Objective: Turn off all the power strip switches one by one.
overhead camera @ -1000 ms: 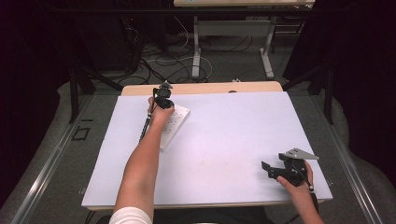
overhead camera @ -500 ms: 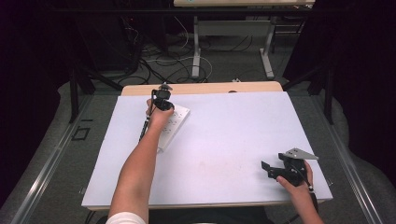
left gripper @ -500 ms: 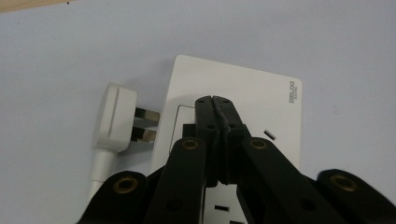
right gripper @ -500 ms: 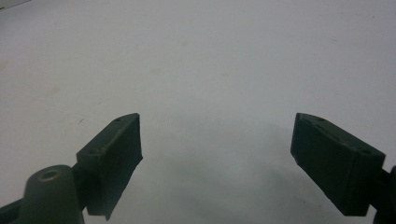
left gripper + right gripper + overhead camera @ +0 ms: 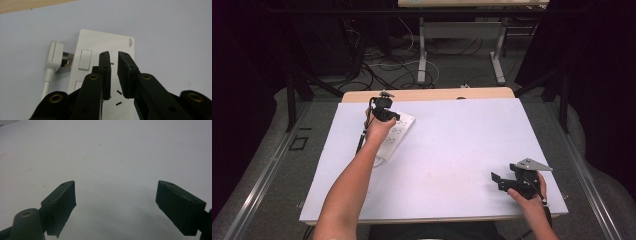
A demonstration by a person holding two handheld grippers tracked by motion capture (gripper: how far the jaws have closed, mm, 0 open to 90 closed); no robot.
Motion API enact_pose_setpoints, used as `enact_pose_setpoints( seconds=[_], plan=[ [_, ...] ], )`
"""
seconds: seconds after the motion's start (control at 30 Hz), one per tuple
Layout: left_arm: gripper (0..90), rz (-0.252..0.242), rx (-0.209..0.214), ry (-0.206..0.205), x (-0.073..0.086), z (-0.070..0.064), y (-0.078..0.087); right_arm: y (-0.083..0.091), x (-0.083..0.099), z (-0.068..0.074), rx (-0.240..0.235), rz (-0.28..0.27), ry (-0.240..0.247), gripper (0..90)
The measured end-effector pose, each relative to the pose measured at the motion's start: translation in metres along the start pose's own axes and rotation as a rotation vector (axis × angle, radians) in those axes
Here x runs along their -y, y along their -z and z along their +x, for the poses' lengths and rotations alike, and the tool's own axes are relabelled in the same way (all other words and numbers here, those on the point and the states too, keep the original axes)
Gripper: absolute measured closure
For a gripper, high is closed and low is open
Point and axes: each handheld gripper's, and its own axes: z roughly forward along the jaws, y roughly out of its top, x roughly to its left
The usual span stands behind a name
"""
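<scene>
A white power strip lies at the back left of the white table. My left gripper hovers over its far end. In the left gripper view the jaws stand almost together above the power strip, with only a thin gap and nothing in it. A white plug on a white cable lies against the strip's left edge, its metal prongs partly showing. My right gripper rests near the table's front right corner. In the right gripper view its jaws stand wide open over the bare table surface.
A strip of wooden tabletop shows past the white sheet's far edge. Behind it stand metal desk legs and loose cables on the floor. The person's left forearm crosses the table's left half.
The left hand has shifted very slightly over the power strip. The right gripper has stayed where it was.
</scene>
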Motion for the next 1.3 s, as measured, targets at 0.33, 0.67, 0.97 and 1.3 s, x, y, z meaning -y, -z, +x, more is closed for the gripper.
enact_pose_setpoints(
  seconds=[0.33,0.67,0.97,1.3],
  plan=[
    [65.9,-0.062,0.050,-0.010,0.023,-0.001,0.027,0.000,0.000,0.000,0.000,0.000,0.001,16.1],
    [44.3,-0.108,0.076,-0.047,0.053,-0.007,0.054,0.000,0.000,0.000,0.002,-0.003,0.003,16.1],
    [35.4,-0.172,0.126,-0.049,0.090,-0.007,0.072,0.001,-0.001,0.001,0.004,-0.003,0.001,16.1],
    [9.0,-0.195,0.169,-0.010,0.130,-0.008,0.084,0.002,-0.001,0.001,0.015,-0.011,0.001,16.1]
  ],
)
